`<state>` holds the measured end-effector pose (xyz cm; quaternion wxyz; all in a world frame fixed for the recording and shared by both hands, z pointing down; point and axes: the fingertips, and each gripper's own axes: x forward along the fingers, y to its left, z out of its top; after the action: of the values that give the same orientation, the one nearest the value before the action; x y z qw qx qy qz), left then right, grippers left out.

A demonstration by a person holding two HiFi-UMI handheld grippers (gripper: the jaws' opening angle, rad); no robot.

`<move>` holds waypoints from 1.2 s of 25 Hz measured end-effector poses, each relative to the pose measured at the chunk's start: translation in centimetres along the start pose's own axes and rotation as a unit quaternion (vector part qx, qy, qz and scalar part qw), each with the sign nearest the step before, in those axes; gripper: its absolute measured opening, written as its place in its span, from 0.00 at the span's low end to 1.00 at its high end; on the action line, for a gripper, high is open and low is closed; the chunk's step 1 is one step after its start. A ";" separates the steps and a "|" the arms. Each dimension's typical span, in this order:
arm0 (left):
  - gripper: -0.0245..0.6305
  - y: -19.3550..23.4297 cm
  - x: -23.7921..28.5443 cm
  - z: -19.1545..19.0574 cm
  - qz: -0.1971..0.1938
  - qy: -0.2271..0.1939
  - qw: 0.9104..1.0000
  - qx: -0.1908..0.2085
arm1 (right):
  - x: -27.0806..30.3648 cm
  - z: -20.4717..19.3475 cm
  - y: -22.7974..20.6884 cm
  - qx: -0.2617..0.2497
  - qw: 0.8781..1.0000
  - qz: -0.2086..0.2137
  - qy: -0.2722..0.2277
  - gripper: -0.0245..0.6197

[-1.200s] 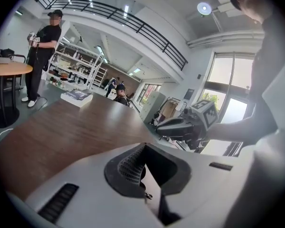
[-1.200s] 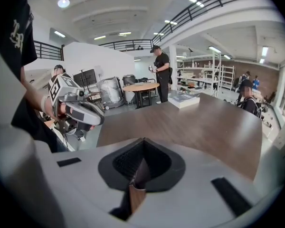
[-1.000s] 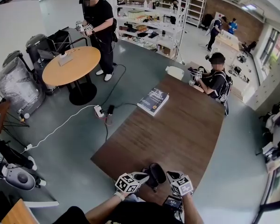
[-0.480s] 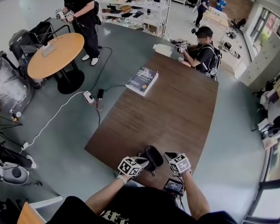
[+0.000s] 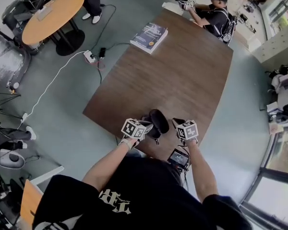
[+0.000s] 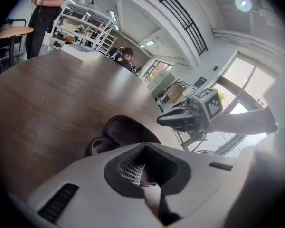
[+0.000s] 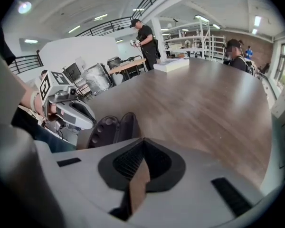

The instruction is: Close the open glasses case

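your left tool (image 6: pixel 142 167) has its jaws pressed together with nothing between them, and your right tool (image 7: pixel 141 167) is the same, jaws met and empty. in the head view the left tool (image 5: pixel 145 130) and right tool (image 5: pixel 178 125) flank the glasses case (image 5: pixel 157 121), each just beside it and neither touching it. from the left gripper view the right tool (image 6: pixel 167 121) hangs above the counter (image 6: pixel 47 103) to the right of the case. from the right gripper view the left tool (image 7: pixel 85 120) sits close on the case's left.

the glasses case (image 6: pixel 126 132) lies open on the counter (image 5: pixel 182 75), close to its near edge. its lid (image 6: pixel 133 129) is raised, with the dark hollow turned toward your left tool, and the shallower tray (image 6: pixel 100 146) lies on the near-left side of it. from the right gripper view the case (image 7: pixel 115 129) shows almost edge-on. its long axis seems to run roughly left to right along the near edge, though the head view shows it too small to fix that.

the near edge lies just behind the case, and the counter's right edge is near your right tool. beyond the case, bare wood runs far up to a book (image 5: pixel 150 35) at the far-left corner. a person (image 5: pixel 216 13) sits at the far end. a round table (image 5: pixel 53 11) stands well apart on the far left.
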<state>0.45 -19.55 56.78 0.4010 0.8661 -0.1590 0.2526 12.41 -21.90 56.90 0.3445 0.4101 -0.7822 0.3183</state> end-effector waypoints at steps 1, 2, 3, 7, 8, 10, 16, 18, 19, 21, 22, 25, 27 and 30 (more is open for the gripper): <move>0.05 0.3 0.0 -0.3 0.002 0.004 1.000 -0.005 | 0.5 -0.4 0.3 0.005 1.000 0.005 0.005 0.02; 0.05 0.5 0.1 -0.7 0.004 0.009 1.000 -0.010 | 1.0 -0.8 0.5 0.008 1.000 0.008 0.011 0.02; 0.05 0.8 0.3 -1.0 0.007 0.014 1.000 -0.013 | 1.5 -1.2 0.6 0.011 1.000 0.010 0.017 0.02; 0.05 1.8 1.0 -2.5 0.014 0.037 0.999 -0.032 | 3.6 -2.2 0.6 0.029 0.999 0.018 0.031 0.02; 0.05 2.0 1.2 -2.7 0.017 0.041 0.998 -0.035 | 3.8 -2.1 0.7 0.027 0.999 0.018 0.035 0.02; 0.05 2.4 1.3 -3.0 0.021 0.043 0.998 -0.040 | 4.1 -1.8 1.0 0.018 0.999 0.020 0.039 0.02; 0.05 3.2 1.6 -4.6 0.028 0.053 0.997 -0.055 | 3.5 -1.0 3.0 0.041 0.998 0.049 0.024 0.02; 0.05 3.3 2.0 -4.8 0.031 0.056 0.996 -0.059 | 3.2 -0.9 3.7 0.049 0.997 0.058 0.015 0.02; 0.05 3.5 2.2 -4.8 0.035 0.059 0.996 -0.059 | 3.0 -0.8 3.9 0.047 0.997 0.059 0.011 0.02; 0.05 3.8 2.4 -4.8 0.046 0.064 0.995 -0.058 | 2.6 -0.5 4.6 0.044 0.997 0.062 0.002 0.02; 0.05 3.9 2.4 -4.8 0.051 0.067 0.995 -0.058 | 2.4 -0.3 5.1 0.045 0.997 0.064 -0.003 0.02; 0.05 4.0 2.4 -5.0 0.063 0.076 0.993 -0.060 | 1.7 0.2 6.5 0.052 0.996 0.072 -0.021 0.02; 0.05 4.0 2.4 -5.1 0.064 0.080 0.993 -0.062 | 1.3 0.6 7.4 0.055 0.995 0.079 -0.031 0.02; 0.05 4.1 2.5 -5.1 0.061 0.082 0.993 -0.064 | 0.9 1.1 8.8 0.055 0.994 0.089 -0.041 0.02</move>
<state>-1.03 -18.37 63.48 0.4513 0.8034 -0.1944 0.3363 4.12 -19.10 55.07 0.2589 0.3697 -0.8106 0.3731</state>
